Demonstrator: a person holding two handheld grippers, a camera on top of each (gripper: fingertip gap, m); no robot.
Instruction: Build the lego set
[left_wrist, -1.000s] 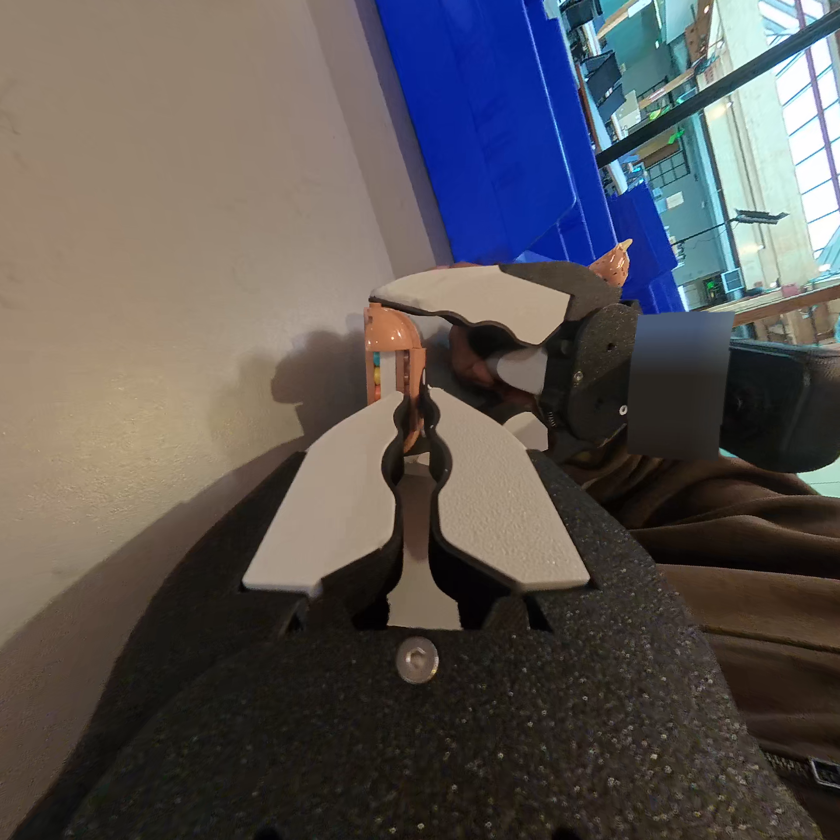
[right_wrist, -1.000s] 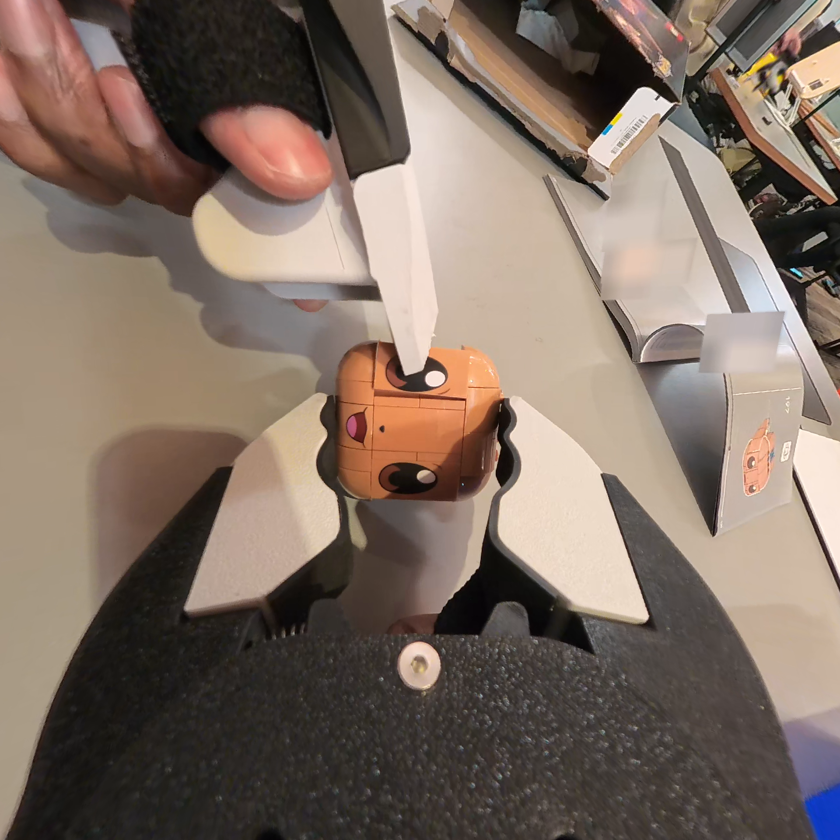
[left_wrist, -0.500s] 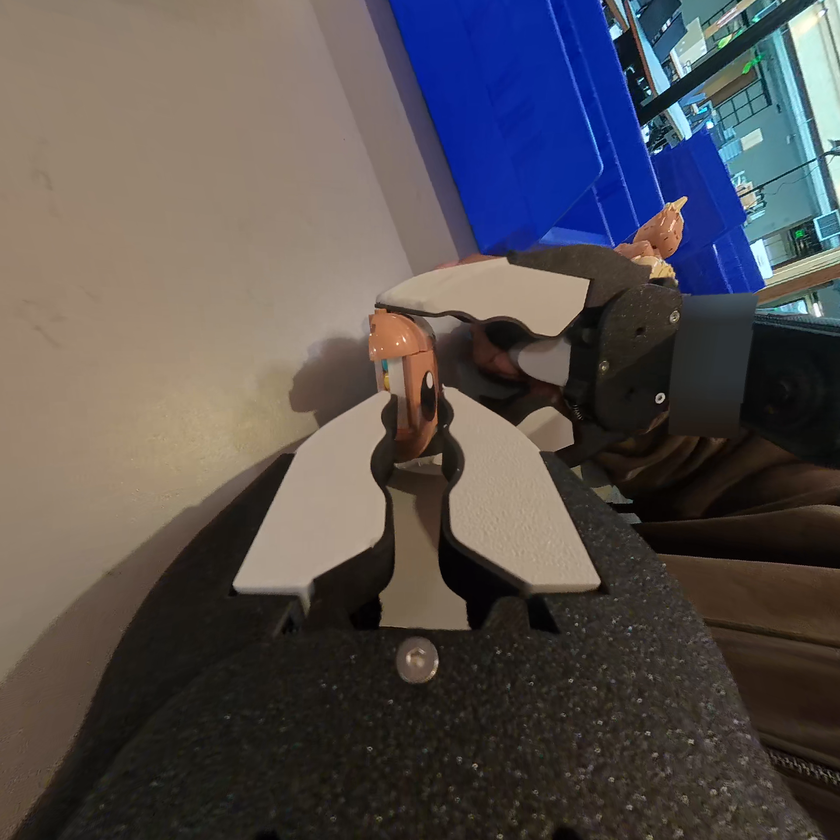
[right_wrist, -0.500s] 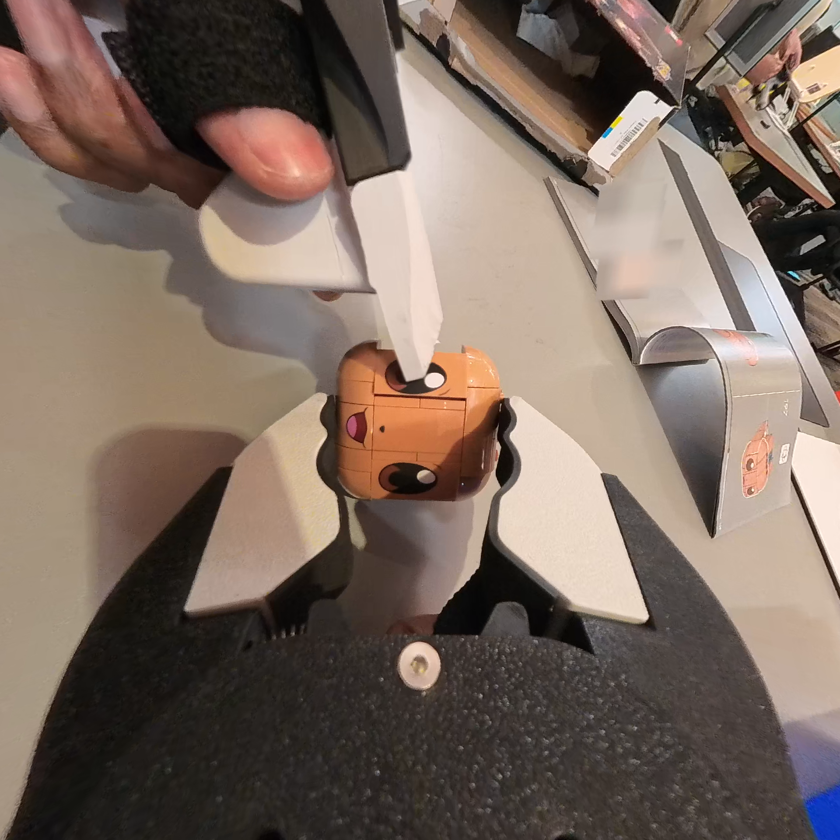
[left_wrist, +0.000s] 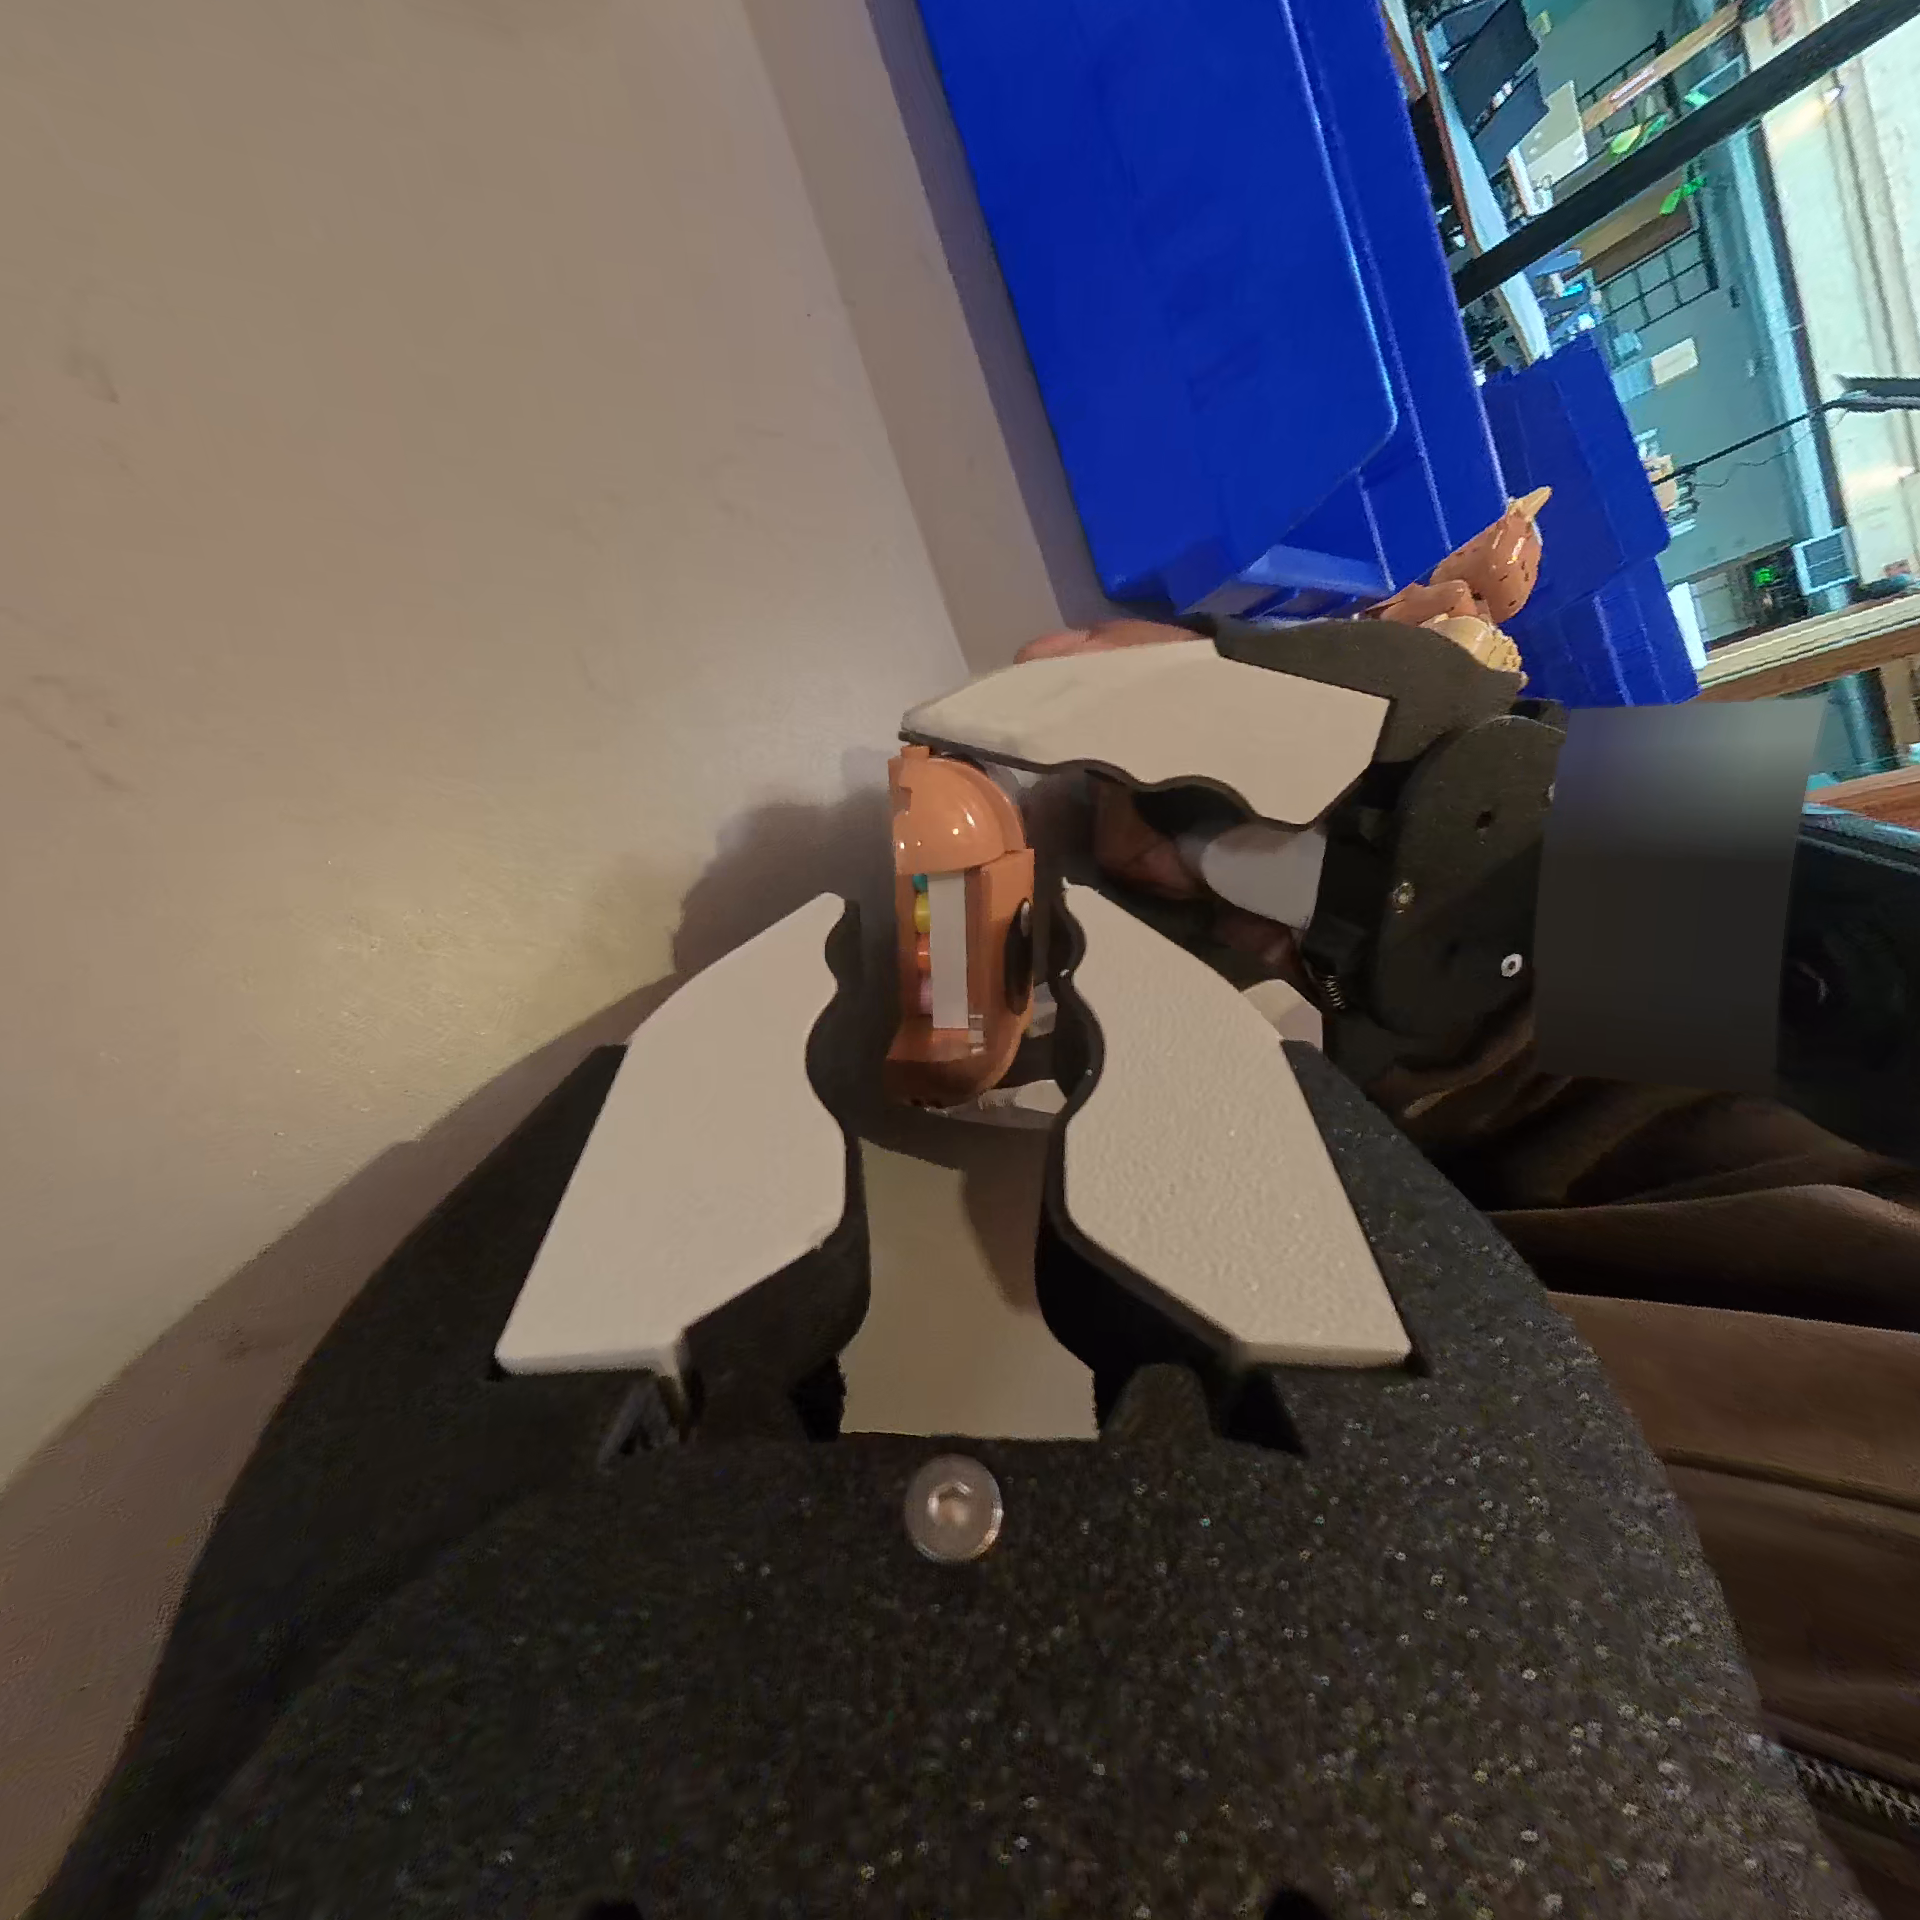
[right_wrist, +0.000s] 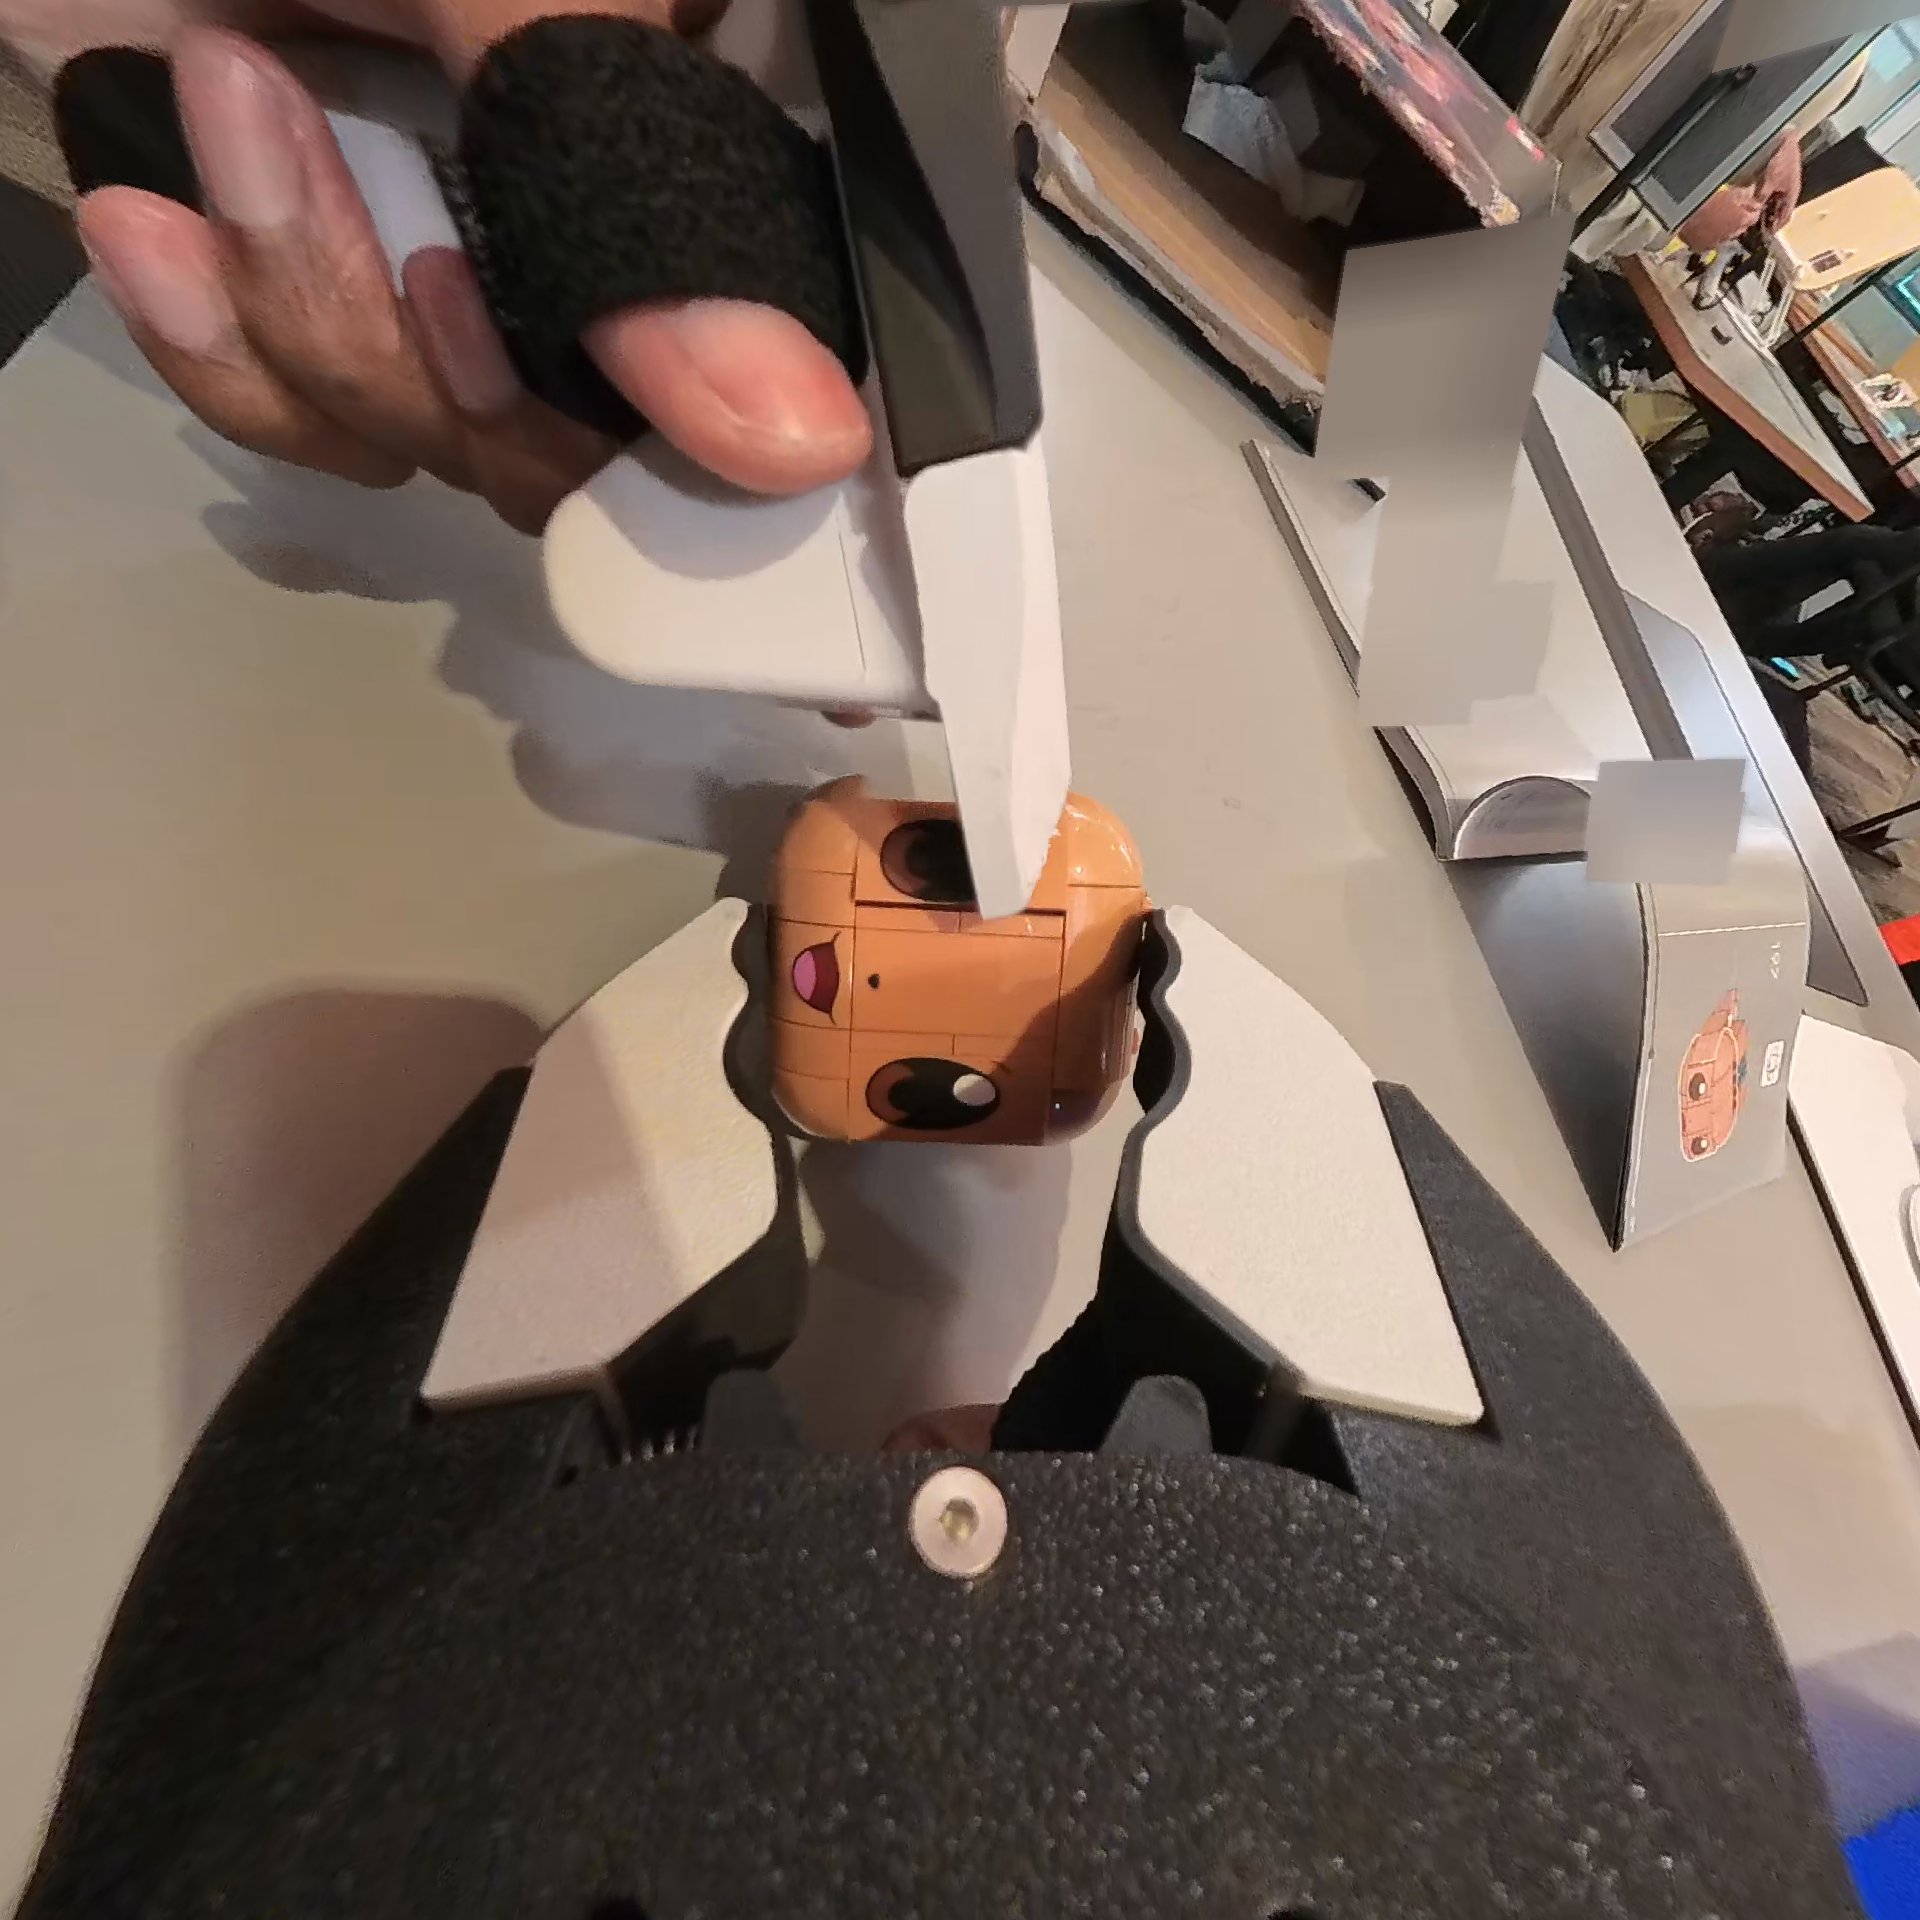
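Change since half a second ago: my left gripper (left_wrist: 951, 1023) has spread its fingers. They were pinched close on the edge of the lego head (right_wrist: 951, 966); now there is a clear gap on the table side, while the other finger lies at or very near the face by one eye. In the right wrist view the left finger tip (right_wrist: 1003, 831) has slid across that eye and now covers more of it. The head itself sits where it did, face toward the right camera, mouth to the left.

Reading: I judge the left-hand press or adjustment on the head is finished or being re-set, not a new brick going on; I see no loose brick in either tool.

Right gripper (right_wrist: 951, 1023): partly closed, clamped on the head, one finger on each side, holding it just above the grey table (right_wrist: 260, 831).

Left gripper: released, wide enough to straddle the head's thickness, holding nothing that I can see.

Elsewhere: instruction booklet (right_wrist: 1704, 1049) folded open on the table to the right; blue bins (left_wrist: 1195, 291) beyond
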